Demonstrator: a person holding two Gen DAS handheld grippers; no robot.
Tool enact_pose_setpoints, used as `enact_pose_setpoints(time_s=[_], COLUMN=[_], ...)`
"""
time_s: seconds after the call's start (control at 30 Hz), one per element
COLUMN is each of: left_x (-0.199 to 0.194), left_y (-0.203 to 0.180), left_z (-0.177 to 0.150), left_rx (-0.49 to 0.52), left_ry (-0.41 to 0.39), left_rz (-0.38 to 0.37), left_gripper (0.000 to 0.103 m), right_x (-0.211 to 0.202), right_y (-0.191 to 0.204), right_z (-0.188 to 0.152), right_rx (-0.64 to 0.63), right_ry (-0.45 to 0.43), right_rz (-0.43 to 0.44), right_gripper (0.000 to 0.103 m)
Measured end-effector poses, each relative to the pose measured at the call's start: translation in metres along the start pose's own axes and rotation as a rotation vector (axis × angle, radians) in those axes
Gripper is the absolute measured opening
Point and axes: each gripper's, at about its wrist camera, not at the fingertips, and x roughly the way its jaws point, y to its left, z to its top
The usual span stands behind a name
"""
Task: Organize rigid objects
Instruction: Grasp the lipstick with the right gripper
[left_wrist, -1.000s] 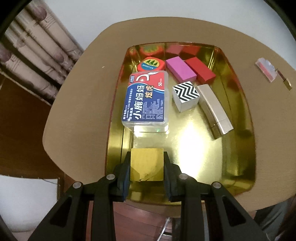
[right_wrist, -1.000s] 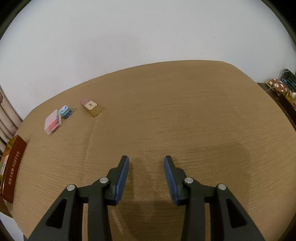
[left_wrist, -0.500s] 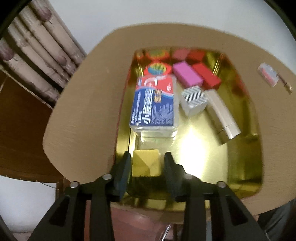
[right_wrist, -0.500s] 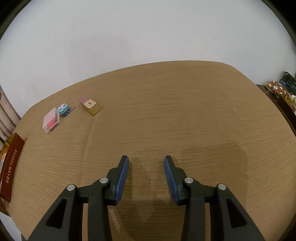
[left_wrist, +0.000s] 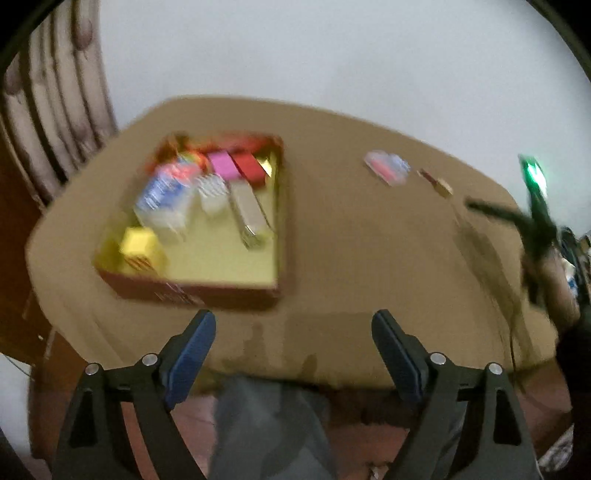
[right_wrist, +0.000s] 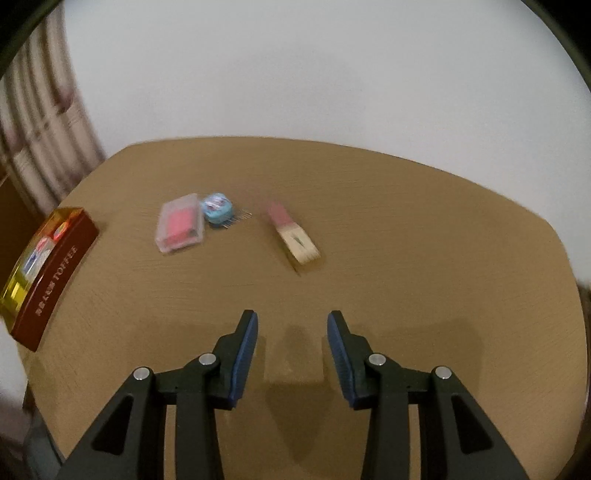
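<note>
A gold-lined tin (left_wrist: 221, 293) with dark red walls sits at the table's left end. In it lie a yellow block (left_wrist: 138, 242), a blue-and-white box (left_wrist: 162, 199), a pink block (left_wrist: 222, 165), a red block (left_wrist: 249, 168), a patterned cube (left_wrist: 212, 190) and a silver case (left_wrist: 248, 210). My left gripper (left_wrist: 293, 332) is open and empty, pulled back over the table's near edge. My right gripper (right_wrist: 291, 336) is open and empty above the bare table. Ahead of it lie a clear box with red contents (right_wrist: 181, 229), a small blue round item (right_wrist: 218, 207) and a pink-and-cream piece (right_wrist: 293, 236).
The tin also shows at the left edge of the right wrist view (right_wrist: 55, 273). The clear box (left_wrist: 388, 168) and the pink-and-cream piece (left_wrist: 437, 182) show in the blurred left wrist view. The other hand-held gripper (left_wrist: 535, 221) is at the right. Curtains (left_wrist: 48, 103) hang at the left.
My left gripper has opened, released the yellow block in the tin's near left corner, and pulled back and up. My right gripper has turned left toward the loose items.
</note>
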Motion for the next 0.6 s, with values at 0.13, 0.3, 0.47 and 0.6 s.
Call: enact_pose_setpoints(time_s=[0.13, 0.3, 0.47, 0.6], left_x=[0.008, 0.011, 0.020, 0.025], left_y=[-0.004, 0.004, 0.012, 0.020], left_z=[-0.010, -0.014, -0.019, -0.023], left_rx=[-0.023, -0.061, -0.094, -0.139], left_ry=[0.021, 0.030, 0.073, 0.103], left_rz=[0.013, 0.042, 0.057, 0.049], left_gripper=[0.084, 0.084, 0.084, 0.084], right_x=[0.030, 0.070, 0.099, 0.101], right_y=[0.002, 0.009, 0.008, 0.014], right_z=[0.036, 0.063, 0.074, 0.076], right_rx=[-0.102, -0.163, -0.169, -0.159], right_ry=[0.063, 0.143, 0.216, 0.237], right_rz=[-0.008, -0.018, -0.041, -0.056], right_gripper=[0.040, 0.040, 0.039, 0.020])
